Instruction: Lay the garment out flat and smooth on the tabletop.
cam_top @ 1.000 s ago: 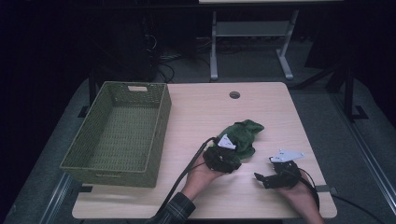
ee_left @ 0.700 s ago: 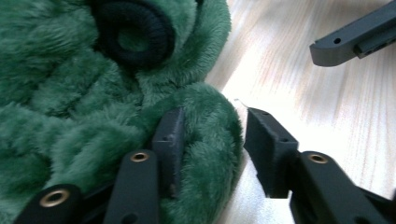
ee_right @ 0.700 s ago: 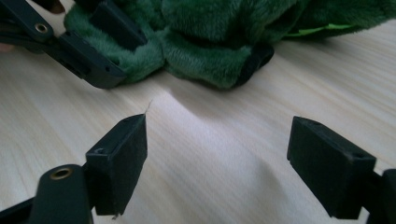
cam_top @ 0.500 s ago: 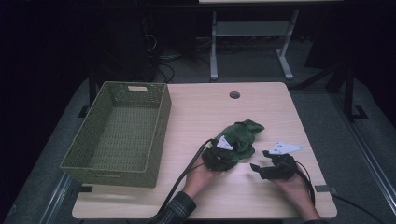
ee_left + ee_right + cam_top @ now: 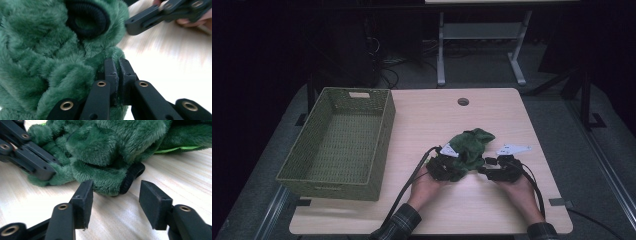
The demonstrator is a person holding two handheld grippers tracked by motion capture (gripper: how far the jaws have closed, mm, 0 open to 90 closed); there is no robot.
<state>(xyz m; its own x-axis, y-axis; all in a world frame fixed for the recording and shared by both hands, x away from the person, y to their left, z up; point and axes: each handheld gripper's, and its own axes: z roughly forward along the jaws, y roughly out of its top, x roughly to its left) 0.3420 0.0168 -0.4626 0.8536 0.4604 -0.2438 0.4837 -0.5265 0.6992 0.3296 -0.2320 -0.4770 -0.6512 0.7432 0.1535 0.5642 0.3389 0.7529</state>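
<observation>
Green fleece garment (image 5: 469, 145) sits bunched on the bench (image 5: 427, 125), right of the middle and near the front edge, well apart from the woven basket (image 5: 337, 142) on the left side. Left hand-held gripper (image 5: 446, 167) is right against the near-left side of the pile, and its own view tells the story: the two jaws are pressed together with a fold of the green pile (image 5: 50, 62) pinched between them, fur bulging on either side. Just above sits a black ribbed cuff (image 5: 87, 17), curled into a ring. Over on the right, the right hand-held gripper (image 5: 492, 171) lies low on the wood at the garment's near-right edge, jaws spread wide. Between its pads (image 5: 83, 200) there is bare bench and, just beyond, the dark cuff edge (image 5: 131, 177) and a lump of fleece; the left pad looks to be brushing the fabric, the right one clear of it. A thin bright green strip (image 5: 175, 149) peeks from under the fleece. What kind of garment it is stays hard to tell, crumpled as it is. Both hands are cut off at the sleeves by the bottom edge of the high view.
</observation>
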